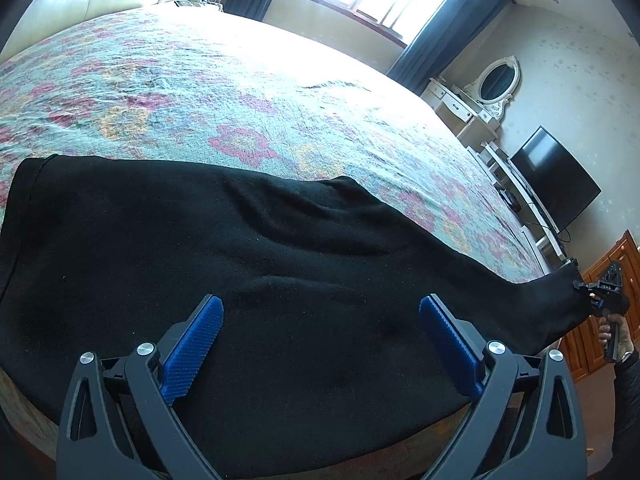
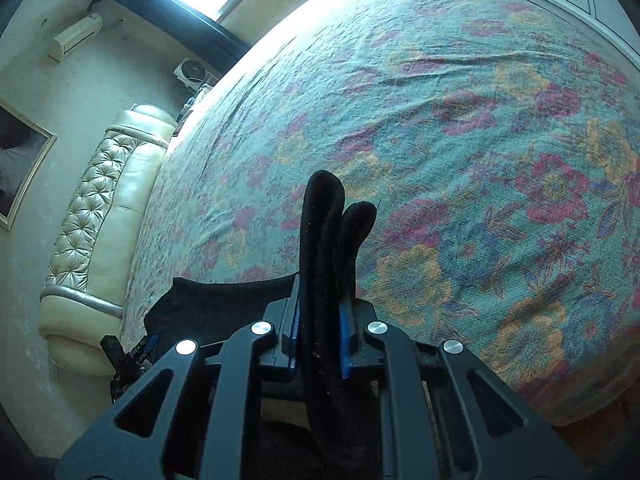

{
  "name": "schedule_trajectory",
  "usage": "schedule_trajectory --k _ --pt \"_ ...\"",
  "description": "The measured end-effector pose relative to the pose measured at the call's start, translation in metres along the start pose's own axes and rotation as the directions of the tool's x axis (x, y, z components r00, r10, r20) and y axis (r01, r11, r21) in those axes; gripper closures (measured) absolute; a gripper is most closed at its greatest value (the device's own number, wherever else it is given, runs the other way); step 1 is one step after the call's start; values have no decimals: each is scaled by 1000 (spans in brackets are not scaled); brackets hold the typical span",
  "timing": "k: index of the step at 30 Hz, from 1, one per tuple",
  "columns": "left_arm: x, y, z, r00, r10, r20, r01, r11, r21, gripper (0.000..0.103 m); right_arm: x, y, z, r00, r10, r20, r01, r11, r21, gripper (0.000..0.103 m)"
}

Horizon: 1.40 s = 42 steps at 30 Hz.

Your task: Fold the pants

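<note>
Pants (image 1: 248, 264) are lying unfolded along the bed (image 1: 280, 92) edge. Right gripper (image 2: 322, 344) is pinching the bunched hem; left gripper (image 1: 320, 344) is hovering wide open, empty, above the cloth. Folding barely starting.

One pair of black pants (image 1: 248, 264) lies on one bed (image 1: 240, 92). Beyond the bed stand one television (image 1: 556, 178) and one mirror (image 1: 498, 80). Two tongs: left (image 1: 320, 332), right (image 2: 320, 344).

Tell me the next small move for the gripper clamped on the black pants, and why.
Probably carry the right gripper across toward the waist end to fold them. It is shut on the leg end of the black fabric pants, lifted off the floral bedspread, while the rest lies flat. The left gripper is open above the cloth, gripping nothing.
</note>
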<state>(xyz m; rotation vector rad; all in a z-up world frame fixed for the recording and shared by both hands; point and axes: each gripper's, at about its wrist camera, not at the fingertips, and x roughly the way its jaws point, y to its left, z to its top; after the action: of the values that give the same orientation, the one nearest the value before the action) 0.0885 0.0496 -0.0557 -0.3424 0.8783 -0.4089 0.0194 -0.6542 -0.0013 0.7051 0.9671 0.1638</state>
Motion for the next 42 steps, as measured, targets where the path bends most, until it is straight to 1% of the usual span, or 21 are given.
schedule_trajectory --k 6,9,12,16,19,22,25,29,35,39,42 --pt "4 -4 0 1000 6 -17 -6 1000 8 5 -1 81 -2 1000 -23 6 23 996 -85 89" --pt "1 -7 3 999 -27 -18 27 1000 4 5 6 127 -5 1000 -31 1 31 989 -143 89" --pt "-2 -11 4 999 -44 -19 44 999 6 5 20 168 -10 999 -43 -10 40 981 -192 89" --pt "-3 -16 5 999 -39 -22 40 999 31 5 42 211 -20 998 -44 -33 36 972 -231 89" --pt "-3 -17 4 999 -50 -22 51 998 36 5 64 238 -28 998 -35 -61 18 967 -255 89" --pt "-5 -15 2 998 -53 -22 54 998 17 5 85 263 -38 996 -16 -90 -9 962 -272 89" --pt "-6 -11 5 998 -64 -17 64 998 -15 5 108 285 -47 993 3 -118 -37 959 -280 89" --pt "-12 -6 8 998 -66 4 66 997 -33 5 144 303 -63 987 -4 -161 -43 957 -288 89" --pt "-20 1 11 997 -67 26 68 996 -60 5 201 312 -86 973 -48 -226 -22 955 -295 89" --pt "-22 3 12 997 -67 30 69 995 -72 5 235 315 -102 965 -104 -241 24 948 -316 89" --pt "-22 2 11 997 -70 29 72 995 -72 5 257 315 -112 959 -110 -263 27 953 -302 89"
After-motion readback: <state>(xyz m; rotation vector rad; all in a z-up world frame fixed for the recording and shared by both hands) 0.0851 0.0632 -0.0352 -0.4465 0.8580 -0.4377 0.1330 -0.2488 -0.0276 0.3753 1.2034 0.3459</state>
